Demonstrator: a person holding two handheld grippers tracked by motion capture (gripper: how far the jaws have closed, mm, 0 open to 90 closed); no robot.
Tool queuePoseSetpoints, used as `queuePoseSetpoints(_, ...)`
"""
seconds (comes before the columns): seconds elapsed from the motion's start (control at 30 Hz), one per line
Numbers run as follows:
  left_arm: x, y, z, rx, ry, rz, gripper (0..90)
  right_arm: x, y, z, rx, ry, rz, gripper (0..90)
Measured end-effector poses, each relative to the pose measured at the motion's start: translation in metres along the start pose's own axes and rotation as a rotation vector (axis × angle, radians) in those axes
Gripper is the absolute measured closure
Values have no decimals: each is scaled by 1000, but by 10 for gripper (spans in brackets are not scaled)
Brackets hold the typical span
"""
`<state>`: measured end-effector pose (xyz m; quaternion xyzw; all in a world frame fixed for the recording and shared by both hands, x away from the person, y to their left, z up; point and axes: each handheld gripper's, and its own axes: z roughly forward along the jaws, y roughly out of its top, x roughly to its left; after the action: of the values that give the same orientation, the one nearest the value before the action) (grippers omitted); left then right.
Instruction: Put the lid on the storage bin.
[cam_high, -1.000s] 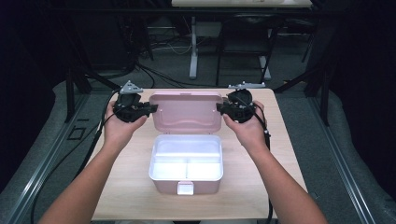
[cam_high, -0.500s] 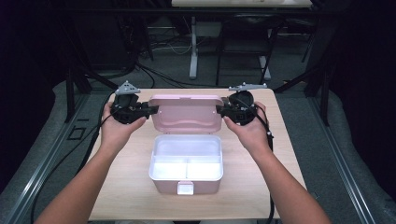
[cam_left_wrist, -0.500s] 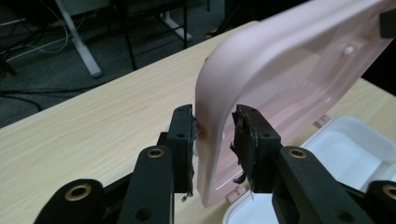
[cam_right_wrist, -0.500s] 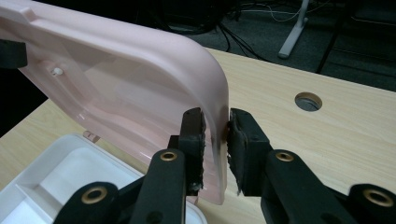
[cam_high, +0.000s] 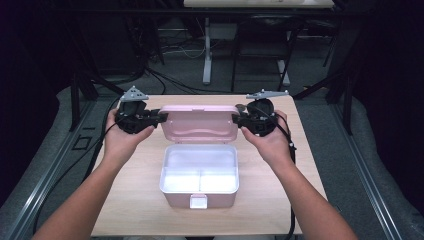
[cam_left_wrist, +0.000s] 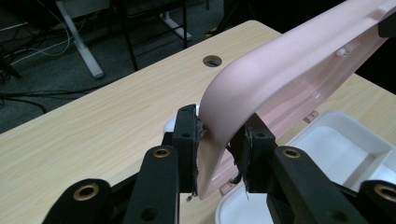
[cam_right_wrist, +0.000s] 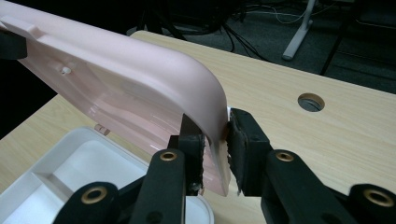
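Observation:
A pink lunch box (cam_high: 198, 198) sits open at the middle of the wooden table, with a white divided tray (cam_high: 199, 170) inside it. Its pink lid (cam_high: 199, 122) stands raised at the back, tilted over the tray. My left gripper (cam_high: 162, 116) is shut on the lid's left edge, and my right gripper (cam_high: 235, 119) is shut on its right edge. In the left gripper view the lid (cam_left_wrist: 289, 70) curves down between the jaws of the left gripper (cam_left_wrist: 217, 135), above the tray (cam_left_wrist: 327, 149). The right gripper view has the lid (cam_right_wrist: 121, 79) pinched in the right gripper (cam_right_wrist: 215, 135), with the tray (cam_right_wrist: 70, 172) below.
The table (cam_high: 135, 200) has a round cable hole (cam_left_wrist: 212, 60) near its back edge, which also appears as a hole (cam_right_wrist: 310, 101) in the right gripper view. Dark floor, cables and another desk's white leg (cam_high: 206, 60) lie beyond the table.

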<state>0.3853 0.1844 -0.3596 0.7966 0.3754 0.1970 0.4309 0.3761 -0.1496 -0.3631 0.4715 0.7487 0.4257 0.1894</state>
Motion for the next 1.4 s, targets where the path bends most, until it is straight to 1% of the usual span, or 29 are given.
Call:
queuePoseSetpoints(0.03, -1, 0, -1, 2, -2, 0, 717, 0, 0, -1, 4, 12, -1, 757)
queuePoseSetpoints(0.07, -1, 0, -2, 5, -3, 3, 716, 1, 0, -2, 2, 0, -5, 757)
queuePoseSetpoints(0.13, -2, 0, -3, 6, -6, 3, 715, 1, -1, -4, 1, 18, -8, 756)
queuePoseSetpoints(0.17, -2, 0, -4, 8, -8, 5, 714, 2, -1, -4, 2, 19, -9, 755)
queuePoseSetpoints(0.23, -2, 0, -5, 4, -11, 3, 714, 3, -2, -5, -8, 5, -9, 752)
queuePoseSetpoints(0.27, -2, 0, -5, 3, -11, 4, 713, 2, -2, -6, 2, 44, -9, 752)
queuePoseSetpoints(0.3, -3, -1, -6, 3, -11, 5, 714, 2, -3, -6, 0, 21, -11, 752)
queuePoseSetpoints(0.4, -5, -1, -7, 3, -9, 8, 711, 3, -3, -7, 4, 25, -12, 750)
queuePoseSetpoints(0.43, -6, -2, -8, 7, -11, 15, 708, 4, -4, -8, 0, 11, -12, 749)
queuePoseSetpoints(0.47, -6, -2, -9, 7, -13, 16, 708, 5, -4, -9, 1, 13, -16, 748)
queuePoseSetpoints(0.5, -6, -2, -9, 5, -13, 15, 707, 4, -4, -10, 9, 37, -19, 747)
queuePoseSetpoints(0.53, -7, -3, -10, 7, -14, 18, 706, 5, -4, -11, 2, 9, -20, 747)
queuePoseSetpoints(0.6, -8, -3, -12, 8, -16, 20, 703, 5, -4, -13, 8, 29, -19, 745)
queuePoseSetpoints(0.63, -8, -3, -12, 5, -15, 21, 701, 5, -4, -13, 1, 16, -19, 744)
queuePoseSetpoints(0.67, -8, -3, -13, 6, -16, 23, 700, 5, -4, -14, 9, 18, -20, 743)
queuePoseSetpoints(0.7, -9, -4, -14, 5, -16, 23, 698, 5, -5, -15, 10, 34, -22, 742)
queuePoseSetpoints(0.73, -10, -4, -14, 2, -15, 23, 697, 6, -5, -15, 3, 18, -23, 741)
queuePoseSetpoints(0.83, -11, -6, -15, 1, -15, 27, 694, 7, -7, -16, 7, 32, -28, 738)
queuePoseSetpoints(0.87, -11, -6, -15, 1, -15, 27, 692, 7, -8, -16, 2, 24, -26, 736)
queuePoseSetpoints(0.9, -11, -6, -16, 2, -17, 29, 691, 7, -8, -17, 4, 25, -26, 734)
queuePoseSetpoints(0.93, -12, -6, -17, 4, -19, 32, 690, 6, -8, -18, 8, 46, -28, 732)
queuePoseSetpoints(1.03, -13, -7, -18, 4, -20, 37, 690, 8, -10, -18, 3, 35, -31, 730)
queuePoseSetpoints(1.23, -14, -10, -20, 0, -24, 36, 686, 9, -13, -22, 7, 45, -31, 729)
queuePoseSetpoints(1.3, -15, -12, -21, 2, -25, 37, 683, 10, -14, -24, 7, 38, -32, 729)
queuePoseSetpoints(1.33, -15, -12, -22, 3, -27, 36, 681, 10, -14, -25, 12, 40, -33, 729)
queuePoseSetpoints(1.37, -16, -13, -22, 3, -25, 37, 680, 10, -14, -25, 13, 51, -39, 728)
queuePoseSetpoints(1.4, -16, -13, -22, 3, -25, 37, 680, 11, -14, -26, 12, 44, -39, 728)
